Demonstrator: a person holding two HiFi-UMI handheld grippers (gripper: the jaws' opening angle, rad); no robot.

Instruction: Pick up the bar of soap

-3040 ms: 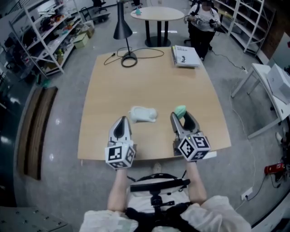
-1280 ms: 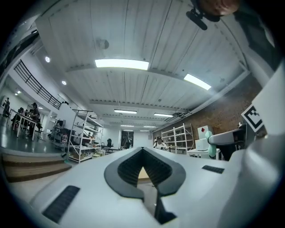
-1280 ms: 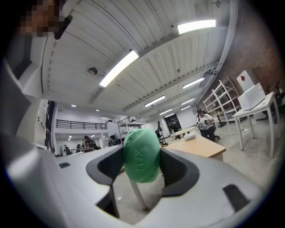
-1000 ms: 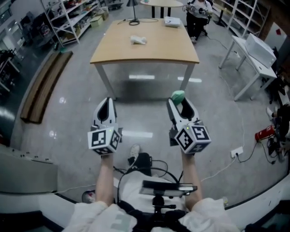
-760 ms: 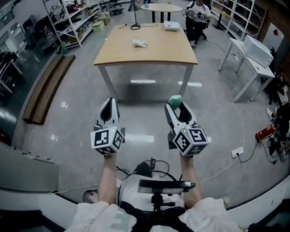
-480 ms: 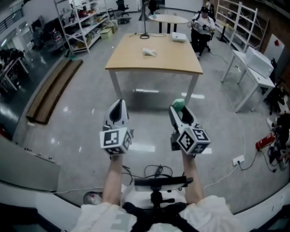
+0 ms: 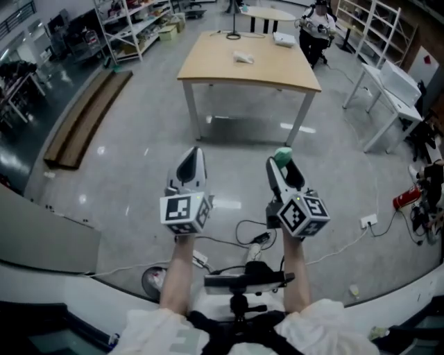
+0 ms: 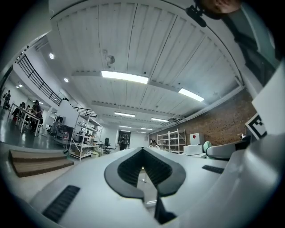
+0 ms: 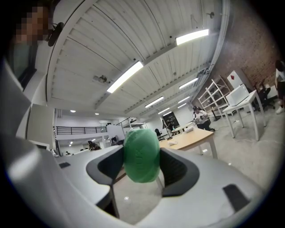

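A green oval bar of soap (image 9: 141,155) is clamped between the jaws of my right gripper (image 9: 141,160), which is shut on it. In the head view the soap (image 7: 282,155) pokes out at the tip of the right gripper (image 7: 283,165), held over the grey floor well away from the table. My left gripper (image 7: 191,163) hangs level with it to the left. Its jaws meet at the tip with nothing between them in the left gripper view (image 8: 143,153), so it is shut.
A wooden table (image 7: 277,69) stands far ahead with a white cloth (image 7: 243,57), a lamp base (image 7: 234,36) and a book (image 7: 284,39). A seated person (image 7: 316,21) is beyond it. Shelving (image 7: 132,21) stands left, white desks (image 7: 399,80) right. Cables (image 7: 243,239) lie on the floor near my feet.
Both grippers and I have backed away from the table, which looks smaller and farther now. The soap has stayed in the right gripper throughout. Cables have come into view below.
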